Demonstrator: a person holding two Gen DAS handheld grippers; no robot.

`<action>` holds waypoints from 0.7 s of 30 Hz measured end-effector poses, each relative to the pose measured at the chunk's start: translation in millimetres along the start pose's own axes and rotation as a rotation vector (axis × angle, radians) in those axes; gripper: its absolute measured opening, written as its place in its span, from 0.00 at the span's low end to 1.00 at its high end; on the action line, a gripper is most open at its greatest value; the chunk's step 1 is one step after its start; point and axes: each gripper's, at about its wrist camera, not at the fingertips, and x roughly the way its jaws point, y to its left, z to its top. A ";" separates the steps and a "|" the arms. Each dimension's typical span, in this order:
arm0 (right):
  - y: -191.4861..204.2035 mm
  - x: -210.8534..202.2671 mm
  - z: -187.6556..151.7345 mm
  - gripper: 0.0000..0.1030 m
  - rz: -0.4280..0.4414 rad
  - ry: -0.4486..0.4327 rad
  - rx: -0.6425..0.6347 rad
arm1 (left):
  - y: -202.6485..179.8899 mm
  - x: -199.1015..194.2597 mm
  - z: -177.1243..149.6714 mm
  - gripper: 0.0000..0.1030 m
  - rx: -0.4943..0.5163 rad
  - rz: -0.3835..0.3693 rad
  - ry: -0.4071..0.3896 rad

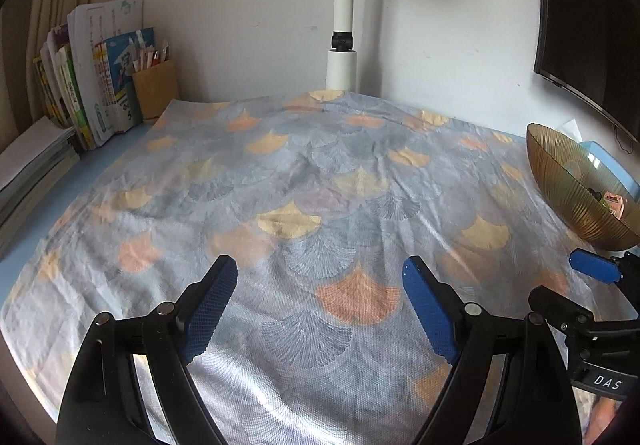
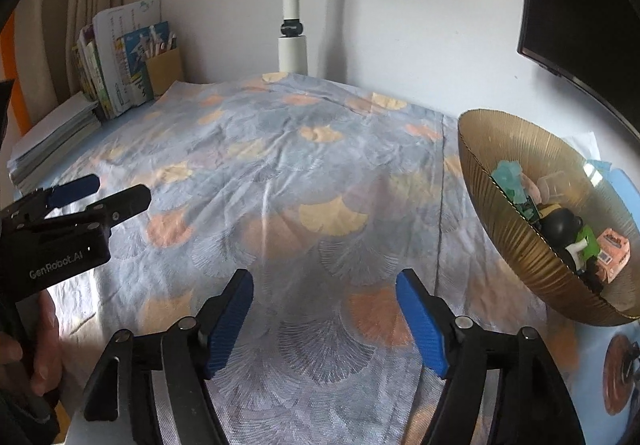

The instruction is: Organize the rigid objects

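Now both tools hang spread wide and empty above the patterned cloth (image 1: 304, 181) on the desk: left tool (image 1: 320, 309), right tool (image 2: 325, 321). Small toys (image 2: 568, 229) lie inside the gold ribbed bowl (image 2: 504, 229) at the cloth's right edge.

Both are just hanging in the air side by side, nothing in either one. The left hand-held gripper (image 1: 320, 305) has its blue-padded fingers (image 1: 210, 309) spread wide apart, and you can see the person's bare hand (image 2: 38, 349) wrapped around its black handle. The right hand-held gripper (image 2: 325, 319) is the same deal, fingers (image 2: 422, 329) splayed wide and pointing forward.
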 end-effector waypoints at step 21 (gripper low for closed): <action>5.3 -1.0 -0.7 0.80 -0.030 -0.002 -0.024 | 0.2 1.7 -0.1 0.81 0.000 -0.004 0.014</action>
